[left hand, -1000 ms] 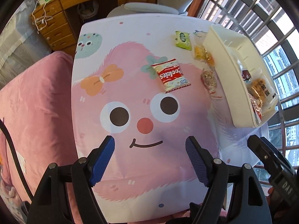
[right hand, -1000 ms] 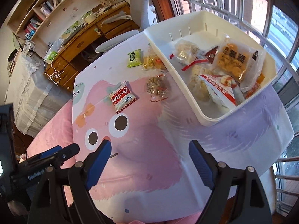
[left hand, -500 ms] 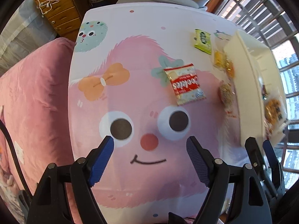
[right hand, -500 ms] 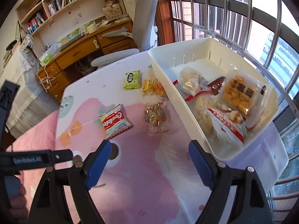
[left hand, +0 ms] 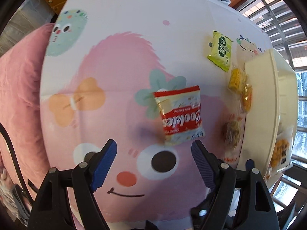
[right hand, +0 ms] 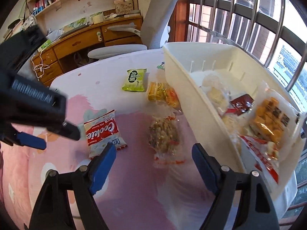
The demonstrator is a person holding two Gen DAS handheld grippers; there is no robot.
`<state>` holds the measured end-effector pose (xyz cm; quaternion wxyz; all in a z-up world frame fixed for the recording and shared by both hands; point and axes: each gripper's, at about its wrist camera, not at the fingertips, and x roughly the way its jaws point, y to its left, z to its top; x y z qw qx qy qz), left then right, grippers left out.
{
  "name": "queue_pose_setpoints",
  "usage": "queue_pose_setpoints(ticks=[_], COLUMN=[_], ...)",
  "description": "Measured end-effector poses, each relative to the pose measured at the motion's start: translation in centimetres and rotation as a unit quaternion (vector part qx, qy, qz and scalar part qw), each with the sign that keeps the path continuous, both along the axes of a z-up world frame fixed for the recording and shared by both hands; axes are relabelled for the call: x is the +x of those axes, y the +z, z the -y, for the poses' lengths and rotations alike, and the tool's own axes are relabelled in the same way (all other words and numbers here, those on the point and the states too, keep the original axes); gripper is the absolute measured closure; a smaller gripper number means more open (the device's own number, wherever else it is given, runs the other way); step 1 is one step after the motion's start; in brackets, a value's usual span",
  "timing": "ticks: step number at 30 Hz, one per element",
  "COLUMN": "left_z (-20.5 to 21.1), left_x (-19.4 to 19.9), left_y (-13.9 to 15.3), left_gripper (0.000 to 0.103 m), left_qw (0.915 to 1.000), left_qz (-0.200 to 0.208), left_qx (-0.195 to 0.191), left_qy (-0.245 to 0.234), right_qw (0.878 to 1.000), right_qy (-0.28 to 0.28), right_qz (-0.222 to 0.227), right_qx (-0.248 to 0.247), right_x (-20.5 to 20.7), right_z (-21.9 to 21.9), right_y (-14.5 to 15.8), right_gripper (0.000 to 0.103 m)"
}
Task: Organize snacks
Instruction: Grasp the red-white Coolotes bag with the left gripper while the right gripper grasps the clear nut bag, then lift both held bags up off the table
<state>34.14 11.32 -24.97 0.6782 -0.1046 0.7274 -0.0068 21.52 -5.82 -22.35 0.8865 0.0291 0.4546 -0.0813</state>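
We see a bench [left hand: 134,19] with a cloth that has a big pink fuzzy face on it. Our left gripper [left hand: 153,154] points down at the bench, and its jaws are open with nothing between them. Just past its tips lies a red and white cookie bag [left hand: 180,115], flat on the cloth.

Our right gripper [right hand: 153,157] is over the near part of the bench. Its jaws are closing, but nothing is between them. A clear bag of mixed nuts [right hand: 165,136] lies just beyond its tips. To the left of the nuts is the cookie bag [right hand: 104,132].

Farther away lies a green snack packet [right hand: 134,80], and right of it a clear pack of yellow and orange sweets [right hand: 163,94], just beside the white bin [right hand: 182,80]. The bin stands on the right side of the bench, by the window bars [right hand: 249,15]. Inside it we see an orange cracker bag [right hand: 268,118] and a few more packets.
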Motion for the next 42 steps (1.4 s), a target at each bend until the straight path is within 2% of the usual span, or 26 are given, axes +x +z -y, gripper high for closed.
queue_pose_setpoints(ticks=[11, 20, 22, 24, 28, 29, 30, 33, 42], left_z=[1.5, 3.2, 3.6, 3.9, 4.5, 4.7, 4.9, 5.5, 5.5], left_x=[3.2, 4.7, 5.1, 5.2, 5.1, 4.9, 4.9, 4.8, 3.7], left_y=[-3.6, -4.4, -4.5, -4.6, -4.6, -4.5, -4.4, -4.2, -3.4], left_gripper=[0.024, 0.024, 0.025, 0.030, 0.031, 0.034, 0.039, 0.045, 0.054], left_qw=[0.9992, 0.9991, 0.9990, 0.9990, 0.9986, 0.9985, 0.9983, 0.9982, 0.9986], left_qz=[-0.039, -0.015, -0.010, -0.007, 0.002, 0.005, 0.008, 0.014, 0.029], left_qx=[0.006, 0.019, 0.019, 0.015, 0.020, 0.023, 0.029, 0.032, 0.026], left_qy=[0.001, -0.035, -0.040, -0.041, -0.048, -0.049, -0.050, -0.050, -0.036], right_qw=[1.000, 1.000, 1.000, 1.000, 0.999, 0.999, 0.999, 1.000, 0.999], right_qy=[-0.005, -0.012, -0.013, -0.015, -0.020, -0.021, -0.019, -0.013, -0.006], right_qz=[0.001, -0.007, -0.011, -0.020, -0.024, -0.026, -0.025, -0.026, -0.042], right_qx=[-0.010, 0.000, 0.001, 0.009, 0.002, 0.002, 0.005, 0.008, 0.009], right_x=[2.4, 3.6, 3.7, 3.9, 3.9, 3.9, 3.9, 3.8, 3.7], right_z=[-0.2, 0.2, 0.3, 0.7, 1.5, 1.6, 1.7, 1.8, 1.8], right_y=[-2.2, -3.7, -3.9, -4.3, -4.4, -4.4, -4.4, -4.4, -4.2], right_gripper=[0.026, 0.029, 0.033, 0.040, 0.058, 0.060, 0.061, 0.061, 0.061])
